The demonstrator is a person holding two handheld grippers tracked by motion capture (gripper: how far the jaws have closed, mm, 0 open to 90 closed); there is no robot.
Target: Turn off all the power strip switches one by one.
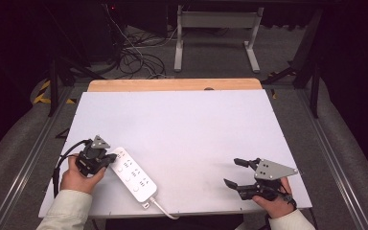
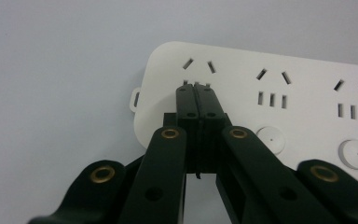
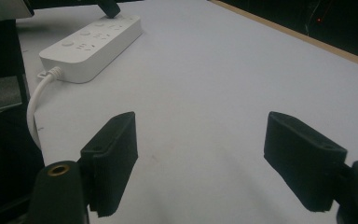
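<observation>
White and long, the power strip [image 1: 133,174] lay at about seven o'clock on the table [image 1: 187,129], its cable [image 1: 164,209] trailing off the near edge. At the strip's far end the left gripper [image 2: 196,87] rested its tips on the sockets, jaws pressed together with nothing between them. Over at five o'clock, the right gripper [image 1: 235,172] stood with jaws wide apart above bare table, well apart from the strip.

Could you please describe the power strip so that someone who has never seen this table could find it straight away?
Start at the white table and go to its near left corner, where the left tongs are shut with their tips over one end of the power strip. It is a long white bar lying at a slant, with rows of sockets, round buttons and a white cable trailing off the near edge.
</observation>
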